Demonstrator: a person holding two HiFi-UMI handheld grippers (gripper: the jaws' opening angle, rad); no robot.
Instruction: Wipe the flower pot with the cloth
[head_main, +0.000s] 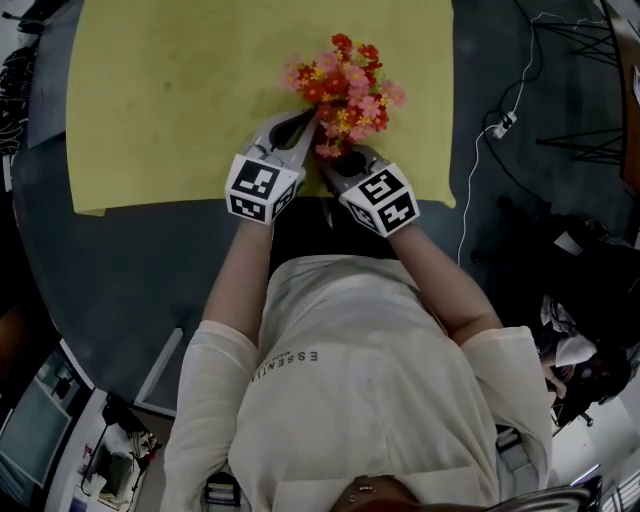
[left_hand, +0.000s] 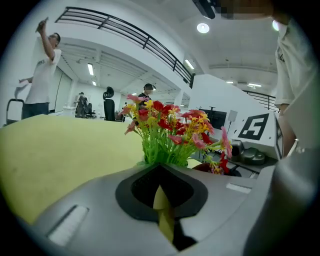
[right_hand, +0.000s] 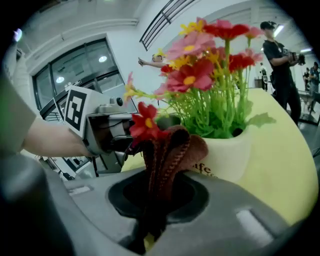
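The flower pot (right_hand: 232, 152) is cream-white with print on its side and holds red, pink and yellow flowers (head_main: 345, 90) on green stems. It stands on the yellow mat (head_main: 180, 100). In the head view the blooms hide the pot. My right gripper (right_hand: 150, 220) is shut on a folded brown cloth (right_hand: 170, 152), whose top sits just short of the pot's near side. My left gripper (left_hand: 162, 202) is shut with nothing between its jaws and points at the flowers (left_hand: 170, 130) from the pot's left. In the head view both grippers, left (head_main: 298, 127) and right (head_main: 337, 162), sit close against the plant's near side.
The mat covers the far part of a dark table (head_main: 120, 270), with the mat's front edge just under my hands. Cables (head_main: 500, 125) and a stand lie on the floor at the right. People (left_hand: 42, 70) stand in the room's background.
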